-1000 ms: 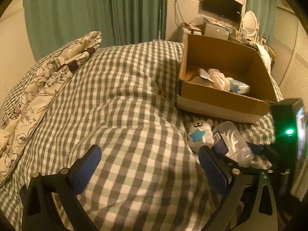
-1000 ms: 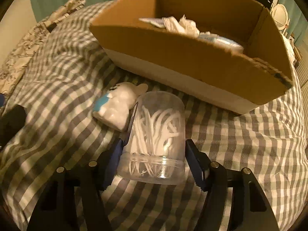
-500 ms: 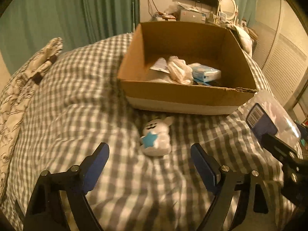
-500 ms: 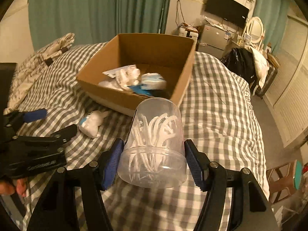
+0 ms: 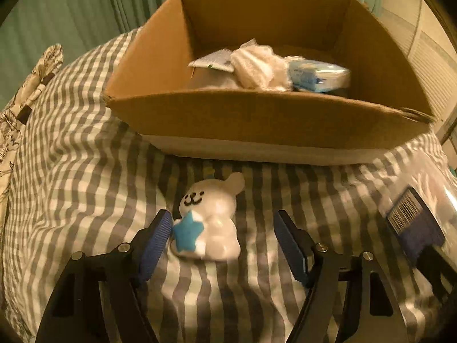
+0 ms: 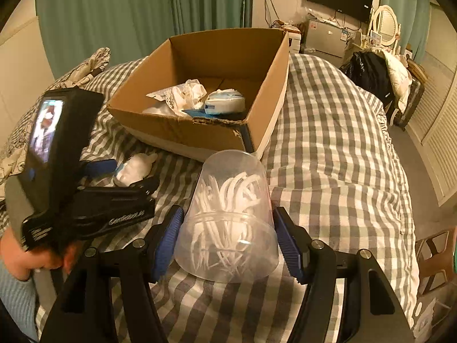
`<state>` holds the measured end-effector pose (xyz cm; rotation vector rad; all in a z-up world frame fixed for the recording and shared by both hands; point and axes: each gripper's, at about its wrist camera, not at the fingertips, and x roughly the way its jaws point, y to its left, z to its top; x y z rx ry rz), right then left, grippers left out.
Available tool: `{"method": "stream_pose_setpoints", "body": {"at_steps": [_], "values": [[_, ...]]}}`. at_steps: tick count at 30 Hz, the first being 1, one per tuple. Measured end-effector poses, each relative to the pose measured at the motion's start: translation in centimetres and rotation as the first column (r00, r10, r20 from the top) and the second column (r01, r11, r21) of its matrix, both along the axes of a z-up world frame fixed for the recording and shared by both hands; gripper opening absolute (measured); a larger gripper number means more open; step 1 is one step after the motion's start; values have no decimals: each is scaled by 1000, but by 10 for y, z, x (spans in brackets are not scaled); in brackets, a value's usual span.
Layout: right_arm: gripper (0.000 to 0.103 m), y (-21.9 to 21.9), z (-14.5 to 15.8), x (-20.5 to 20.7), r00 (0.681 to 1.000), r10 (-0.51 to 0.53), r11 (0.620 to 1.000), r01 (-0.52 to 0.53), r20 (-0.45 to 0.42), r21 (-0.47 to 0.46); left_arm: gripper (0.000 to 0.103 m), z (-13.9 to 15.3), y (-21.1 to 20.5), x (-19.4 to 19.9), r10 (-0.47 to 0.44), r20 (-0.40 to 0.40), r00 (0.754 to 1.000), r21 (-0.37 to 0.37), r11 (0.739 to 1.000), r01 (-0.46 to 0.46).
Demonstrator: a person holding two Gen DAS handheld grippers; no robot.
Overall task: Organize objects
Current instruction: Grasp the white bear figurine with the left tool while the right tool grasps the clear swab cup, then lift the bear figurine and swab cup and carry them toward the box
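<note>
**Two items in reach, box already partly filled**

Nearest in the right wrist view, the right tool (image 6: 225, 237) grips a clear plastic tub of white picks (image 6: 227, 228), its blue pads pressed against both sides of the tub, which hangs above the checked bedspread (image 6: 328, 171) and short of the box. That item is picked up but not yet put away.

In the left wrist view, the left tool (image 5: 222, 237) stands wide open around a white bunny figure with a blue star (image 5: 208, 220) lying on the bed. One pad looks to be touching or just beside the star; the other is clearly apart from the figure. So the bunny is framed but not gripped.

Just beyond the bunny sits the open cardboard box (image 6: 274, 65), near the middle of the bed. Inside it lie a crumpled white wrapper (image 6: 185, 94), a blue-and-white pack (image 6: 225, 103) and some flatter pieces, so part of the sorting appears done.

Judging by this, two things are left: the tub must be carried over the near wall and released, and the bunny must be closed on, lifted and dropped in. No other loose objects show on the bed.
</note>
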<state>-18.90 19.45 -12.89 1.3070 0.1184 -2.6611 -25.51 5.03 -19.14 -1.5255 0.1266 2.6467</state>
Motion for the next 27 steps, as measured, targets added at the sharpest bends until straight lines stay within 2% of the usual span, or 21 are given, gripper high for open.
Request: {"method": "stream_pose_setpoints", "body": {"at_steps": [1, 2, 4, 8, 16, 27], "values": [[64, 0, -1, -1, 1000, 0, 1000, 0, 3, -3, 72, -4, -1, -4, 8, 5, 1000, -2, 1000, -8], [64, 1, -2, -1, 1000, 0, 1000, 0, 6, -5, 66, -7, -2, -7, 13, 10, 1000, -2, 1000, -13], [64, 0, -3, -2, 1000, -1, 1000, 1, 10, -6, 48, -14, -5, -11, 24, 32, 999, 4, 1000, -24], [64, -1, -4, -3, 1000, -3, 1000, 3, 13, 0, 47, -10, -8, -2, 4, 23, 1000, 39, 999, -5], [64, -5, 1, 6, 1000, -18, 1000, 18, -5, 26, 47, 24, -12, 48, -17, -23, 1000, 86, 996, 19], [64, -19, 41, 55, 997, 4, 999, -1, -75, 38, 47, 80, -12, 116, -70, -121, 990, 130, 988, 86]]}}
